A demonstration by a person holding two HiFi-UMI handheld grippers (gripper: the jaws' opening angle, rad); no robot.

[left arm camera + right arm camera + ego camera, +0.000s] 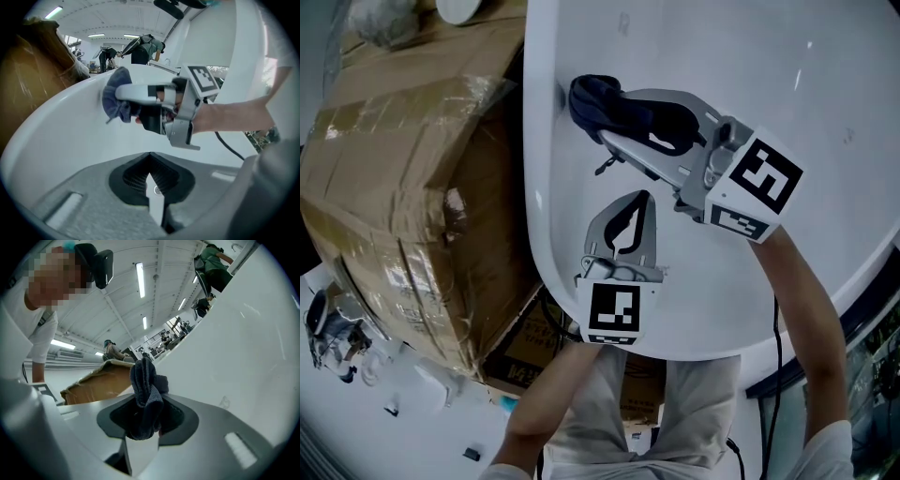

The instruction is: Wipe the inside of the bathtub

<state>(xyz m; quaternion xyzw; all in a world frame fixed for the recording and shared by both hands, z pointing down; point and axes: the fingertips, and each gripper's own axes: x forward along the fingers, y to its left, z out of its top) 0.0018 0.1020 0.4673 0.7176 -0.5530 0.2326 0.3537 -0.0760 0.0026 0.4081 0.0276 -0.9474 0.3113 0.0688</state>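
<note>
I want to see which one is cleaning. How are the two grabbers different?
The right gripper is shut on a dark blue cloth; the left gripper is shut on nothing. The right gripper reaches toward the bathtub wall; the left gripper sits nearer the person. Both carry marker cubes.

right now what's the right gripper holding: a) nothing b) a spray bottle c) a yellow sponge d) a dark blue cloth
D: in the right gripper view, the right gripper has its jaws closed on a bunched dark blue cloth, held over the white bathtub.
</note>
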